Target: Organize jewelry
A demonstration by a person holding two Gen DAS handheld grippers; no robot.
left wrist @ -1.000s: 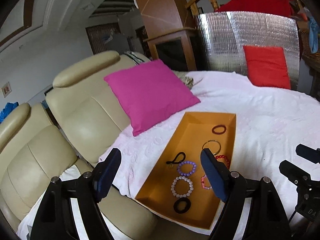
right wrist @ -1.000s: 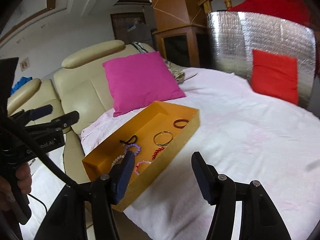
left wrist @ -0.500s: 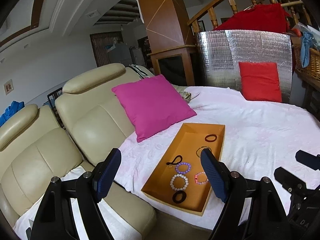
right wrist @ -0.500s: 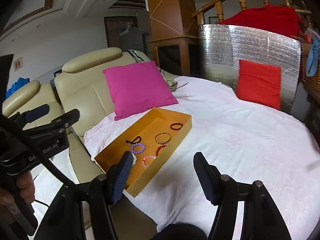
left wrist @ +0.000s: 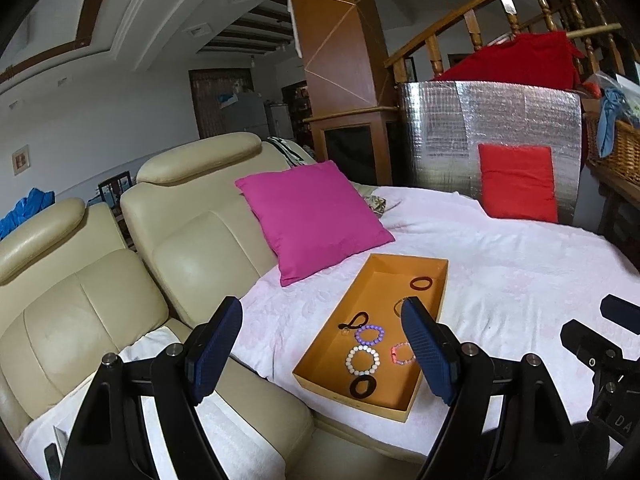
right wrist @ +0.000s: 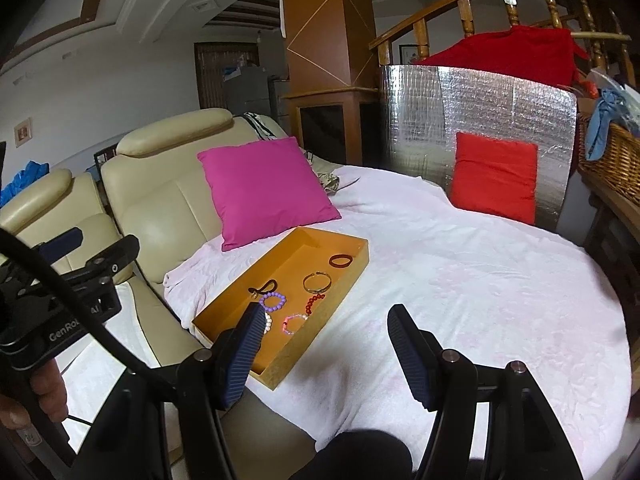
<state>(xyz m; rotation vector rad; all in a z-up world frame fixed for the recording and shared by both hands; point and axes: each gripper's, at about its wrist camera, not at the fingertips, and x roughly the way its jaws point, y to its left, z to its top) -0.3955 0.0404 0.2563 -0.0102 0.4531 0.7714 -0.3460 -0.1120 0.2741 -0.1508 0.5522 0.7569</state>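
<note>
1. "GenRo" is read on the left gripper's (right wrist: 60, 248) body at 9 o'clock in the right wrist view; "DA" is seen on the right gripper's (left wrist: 616, 316) body.
2. Both are held level-to-downward above the bed, jaws parted and empty; the right gripper's have just been opening.
3. The bracelets (right wrist: 296, 300) are laid inside the orange tray (left wrist: 320, 364) on the white blanket (right wrist: 480, 280).

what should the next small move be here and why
Probably nothing more than setting both hands down. Every piece in view already lies in the orange tray: the purple bracelet, metal bangle, dark ring and the rest. The white cover shows no stray jewelry, and both the left gripper and right gripper are open and empty, well short of the tray.
</note>
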